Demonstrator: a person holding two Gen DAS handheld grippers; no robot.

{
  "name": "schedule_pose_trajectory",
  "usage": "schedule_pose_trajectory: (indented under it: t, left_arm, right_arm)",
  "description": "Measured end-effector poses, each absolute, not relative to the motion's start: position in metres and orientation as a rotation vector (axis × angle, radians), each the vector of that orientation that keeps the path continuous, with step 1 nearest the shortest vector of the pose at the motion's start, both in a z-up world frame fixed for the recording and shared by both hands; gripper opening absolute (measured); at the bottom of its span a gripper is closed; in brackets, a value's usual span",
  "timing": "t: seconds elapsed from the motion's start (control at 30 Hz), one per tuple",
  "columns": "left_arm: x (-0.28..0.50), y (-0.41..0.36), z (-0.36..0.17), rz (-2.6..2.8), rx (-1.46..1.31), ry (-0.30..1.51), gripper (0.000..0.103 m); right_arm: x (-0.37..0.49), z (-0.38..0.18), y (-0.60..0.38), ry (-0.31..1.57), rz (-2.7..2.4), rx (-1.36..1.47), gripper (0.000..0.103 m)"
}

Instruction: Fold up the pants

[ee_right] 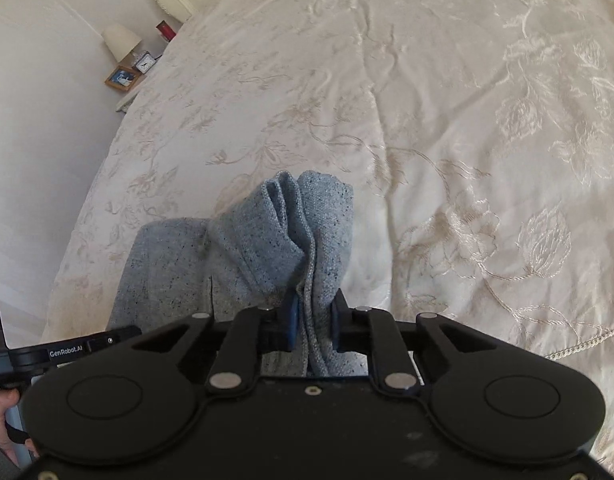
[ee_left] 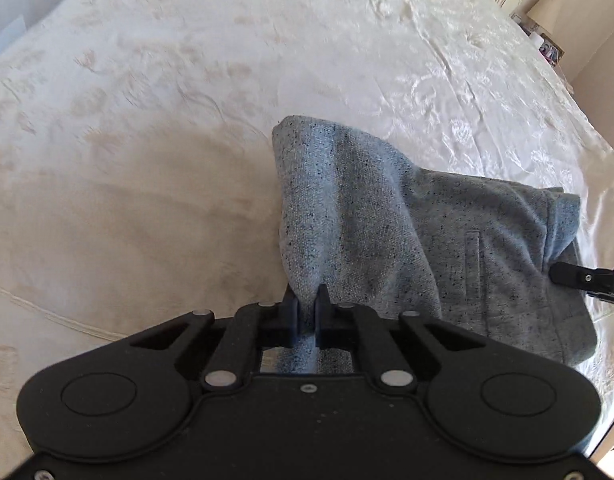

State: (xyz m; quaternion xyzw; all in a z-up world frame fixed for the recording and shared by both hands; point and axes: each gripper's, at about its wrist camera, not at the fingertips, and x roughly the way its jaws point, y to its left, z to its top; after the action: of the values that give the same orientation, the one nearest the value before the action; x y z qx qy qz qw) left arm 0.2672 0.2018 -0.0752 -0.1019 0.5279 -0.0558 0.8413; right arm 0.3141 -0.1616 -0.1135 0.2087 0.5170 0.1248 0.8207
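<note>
On the cream bedspread [ee_left: 147, 160] | the grey pants [ee_left: 387, 208] lay bunched near the bed's edge | left gripper [ee_left: 305, 312] was clamped tight on a pinched ridge of the cloth, fabric rising ahead of it | right gripper [ee_right: 314, 312] was closed on several bunched layers of the pants, folds standing between its jaws

Grey-blue flecked pants on a cream floral bedspread.

The pants [ee_left: 407, 216] are a heathered grey-blue knit, speckled all over with small dark flecks. The bedspread [ee_right: 447, 100] is cream to ivory with a glossy, tone-on-tone pattern of flowers, leaves and trailing stems. Both grippers, left [ee_left: 305, 312] and right [ee_right: 314, 320], are matt black, with dark blue pads and silver pivot pins. Beside the bed stand a lamp [ee_right: 121, 42] with a cream shade and a photo frame [ee_right: 123, 77] of brown wood.
</note>
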Motion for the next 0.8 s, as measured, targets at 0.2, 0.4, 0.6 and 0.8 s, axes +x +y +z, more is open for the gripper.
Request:
schedule_pose_trajectory:
  t: [0.2, 0.4, 0.6, 0.8]
  left_arm:
    - [0.245, 0.249, -0.052, -0.053, -0.232, 1.073, 0.009]
    - [0.251, 0.304, -0.07, 0.049, -0.205, 1.105, 0.018]
    - [0.246, 0.351, -0.102, 0.306, -0.215, 1.197, 0.013]
    - [0.239, 0.322, -0.085, 0.175, -0.158, 1.113, 0.015]
  right_arm:
    - [0.305, -0.079, -0.122, 1.071, 0.352, 0.456, 0.017]
    - [0.323, -0.082, -0.055, 1.079, 0.452, 0.478, 0.017]
    - [0.351, -0.12, -0.012, 1.142, 0.203, 0.373, 0.024]
    - [0.329, -0.088, 0.026, 1.04, 0.351, 0.215, 0.027]
